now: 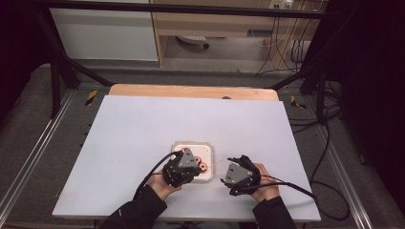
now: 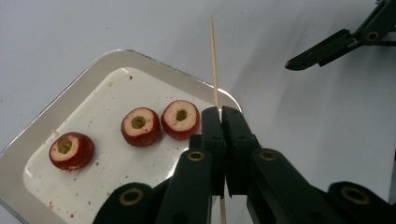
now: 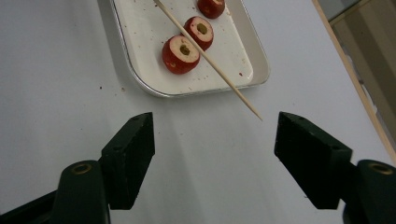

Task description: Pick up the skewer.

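- A thin, pale wooden skewer [image 2: 215, 60] is sitting clamped between the closed jaws of the left hand-held gripper [image 2: 219, 116], its pointed end sticking out past the jaw tips.
- In the right gripper view the skewer [image 3: 210, 60] is running slantwise over the tray and ending in a sharp tip just beyond the tray's near rim, above the worktop.
- The right hand-held gripper [image 3: 215, 140] is standing with its jaws spread apart and nothing between them; the skewer tip is lying ahead of the gap, not touching either jaw.
- Three red fruit slices [image 2: 140, 126] with pale flesh and cored centres are lying in a row in a white tray [image 2: 70, 98]; red crumbs are speckling the tray floor.
- The slice nearest the left jaws is sitting just beside them, and the skewer is passing close over it in the right gripper view.
- In the high view the tray [image 1: 177, 144] is resting on the pale worktop [image 1: 143, 124] near its front, with the left hand-held gripper [image 1: 184, 167] over the tray's near edge and the right hand-held gripper [image 1: 236, 175] off to the tray's right, on bare worktop.
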The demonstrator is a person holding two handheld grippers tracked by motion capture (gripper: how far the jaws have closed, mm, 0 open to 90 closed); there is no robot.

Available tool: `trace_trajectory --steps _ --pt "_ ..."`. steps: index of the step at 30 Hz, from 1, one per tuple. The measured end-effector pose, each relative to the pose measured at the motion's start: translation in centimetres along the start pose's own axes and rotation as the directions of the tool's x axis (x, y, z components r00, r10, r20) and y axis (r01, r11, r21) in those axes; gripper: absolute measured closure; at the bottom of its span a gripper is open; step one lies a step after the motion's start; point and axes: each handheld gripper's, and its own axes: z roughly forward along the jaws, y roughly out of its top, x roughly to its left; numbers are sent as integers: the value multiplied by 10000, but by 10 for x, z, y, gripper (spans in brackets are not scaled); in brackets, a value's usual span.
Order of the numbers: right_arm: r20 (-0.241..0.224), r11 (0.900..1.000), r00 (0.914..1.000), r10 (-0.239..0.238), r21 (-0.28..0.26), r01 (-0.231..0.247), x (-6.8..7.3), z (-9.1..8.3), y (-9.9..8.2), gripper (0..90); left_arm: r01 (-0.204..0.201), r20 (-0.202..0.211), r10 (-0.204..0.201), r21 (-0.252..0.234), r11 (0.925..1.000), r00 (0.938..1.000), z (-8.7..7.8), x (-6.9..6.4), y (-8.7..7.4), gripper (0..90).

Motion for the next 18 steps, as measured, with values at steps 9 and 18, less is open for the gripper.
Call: trace_trajectory --steps 9,18 --pt "-50 9901 9901 -1400 -123 1399 5 1 1 461 -293 306 283 332 9990 9991 8 -6 8 884" --pt "27 9637 9637 -2671 50 2671 13 3 -2 563 -698 539 668 564 9960 9963 18 -17 17 884"
